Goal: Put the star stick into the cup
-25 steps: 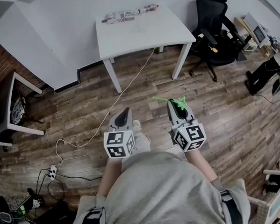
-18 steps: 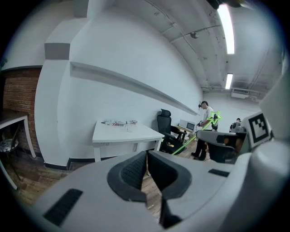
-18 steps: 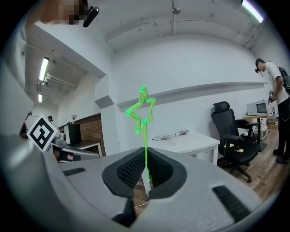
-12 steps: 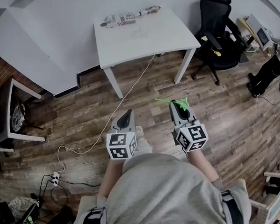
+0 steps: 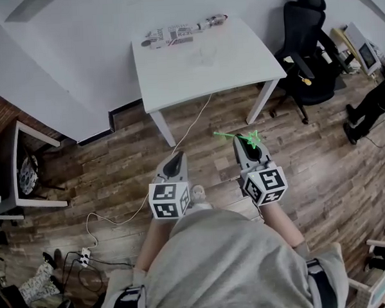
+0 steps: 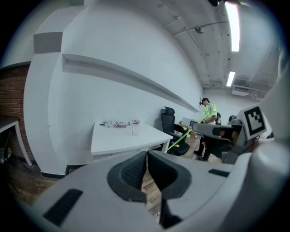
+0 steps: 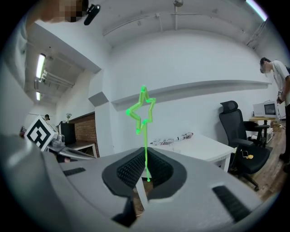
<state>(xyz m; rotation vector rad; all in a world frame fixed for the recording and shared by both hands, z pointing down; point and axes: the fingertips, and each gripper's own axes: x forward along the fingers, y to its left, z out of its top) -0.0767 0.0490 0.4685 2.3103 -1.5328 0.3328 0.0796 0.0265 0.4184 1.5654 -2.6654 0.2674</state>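
My right gripper is shut on the green star stick, held out over the wooden floor in front of the person. In the right gripper view the star stick stands up out of that gripper, star on top. My left gripper is beside it, shut and empty; in the left gripper view this gripper has its pads touching. A clear cup stands on the white table ahead, faint in the head view as the cup.
A patterned roll and a small bottle lie at the table's far edge. A black office chair stands right of the table. A white cable runs across the floor to a power strip. A side table is at the left.
The person has stepped toward the white table, which now sits closer and larger in the head view. Both grippers keep their pose, the right still holding the star stick.
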